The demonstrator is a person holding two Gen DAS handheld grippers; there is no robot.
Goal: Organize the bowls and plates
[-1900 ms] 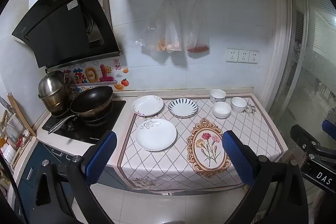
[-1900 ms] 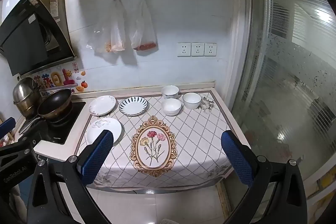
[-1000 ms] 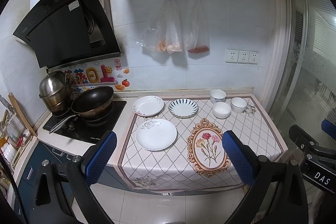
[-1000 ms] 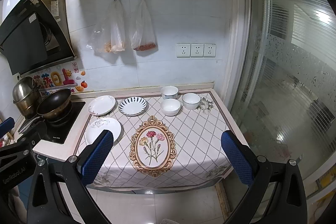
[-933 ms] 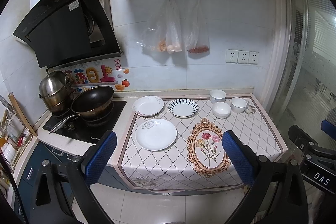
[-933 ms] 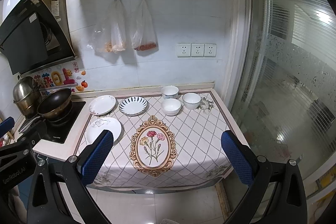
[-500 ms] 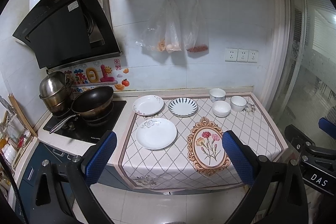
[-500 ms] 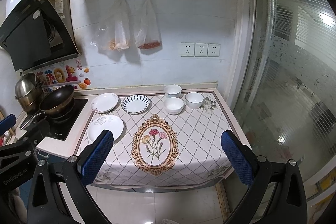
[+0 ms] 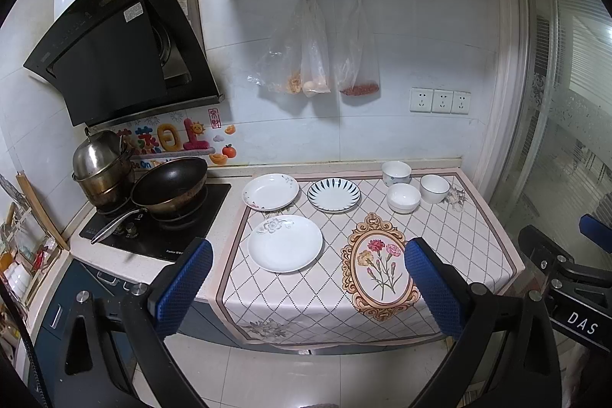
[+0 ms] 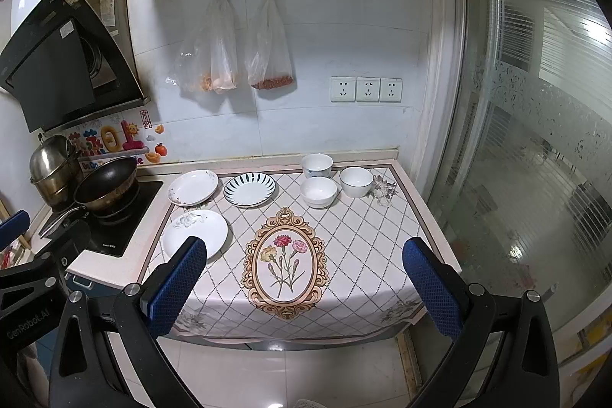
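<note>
Both tools stood off from the counter, nothing yet picked up.
Left gripper [image 9: 308, 283] and right gripper [image 10: 302, 287] gaped wide, empty; three plates [image 9: 285, 243] lay toward the cloth's [image 9: 451, 236] left edge, three bowls [image 9: 403, 197] near its back-right corner. Stacking probably wanted rim grips.

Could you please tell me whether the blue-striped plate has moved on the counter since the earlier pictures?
No. The blue-striped plate sits beside the flower-edged plate, just behind the carnation medallion, as before.
</note>
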